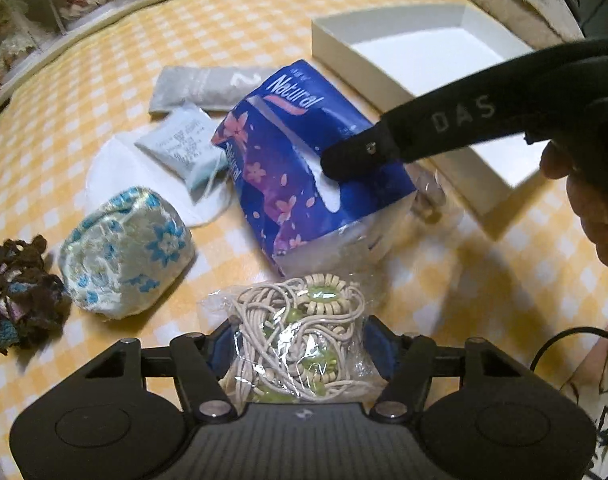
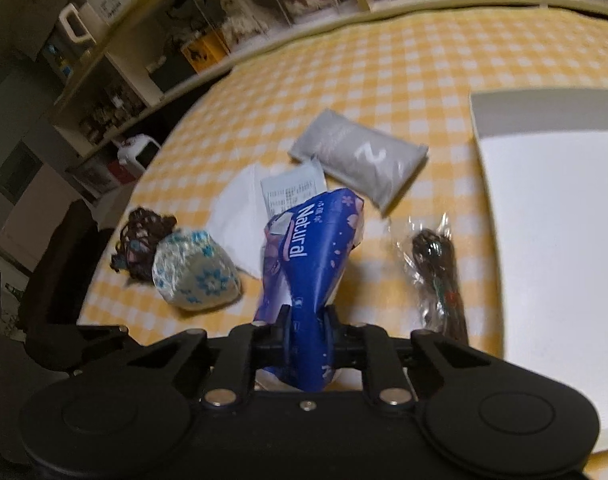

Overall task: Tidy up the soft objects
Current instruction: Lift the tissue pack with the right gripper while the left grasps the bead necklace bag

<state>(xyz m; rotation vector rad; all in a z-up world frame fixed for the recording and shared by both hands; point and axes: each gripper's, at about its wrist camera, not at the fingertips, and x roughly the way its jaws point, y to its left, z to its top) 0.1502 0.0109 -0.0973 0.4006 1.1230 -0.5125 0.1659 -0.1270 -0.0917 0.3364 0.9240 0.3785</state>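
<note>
My right gripper (image 2: pixel 306 322) is clamped on the blue tissue pack (image 1: pixel 304 160): glossy film printed with pink blossoms and "Natural", crumpled at the grip, white tissue showing through the top slot. It sits tilted near the middle of the yellow checked tablecloth (image 1: pixel 263 20), just beside the white box (image 1: pixel 424 52), which is shallow, open-topped cardboard.

My left gripper (image 1: pixel 299 340) grips a clear crinkly bag of beige cord and green beads (image 1: pixel 304 332), fingers closed on both sides of it.

Left of the tissue pack:
- brocade pouch (image 1: pixel 123 252), rounded, pale silk with blue flowers
- dark crochet piece (image 1: pixel 15 296), loose knotted yarn
- white round pad (image 1: pixel 111 176), flat, with a small printed sachet (image 1: pixel 179 144) lying on it
- grey soft packet (image 1: pixel 207 88), oblong, marked "2"

In the right wrist view, a second clear bag with dark beads (image 2: pixel 436 264) lies between the tissue pack and the box; blurred, detail unclear.
</note>
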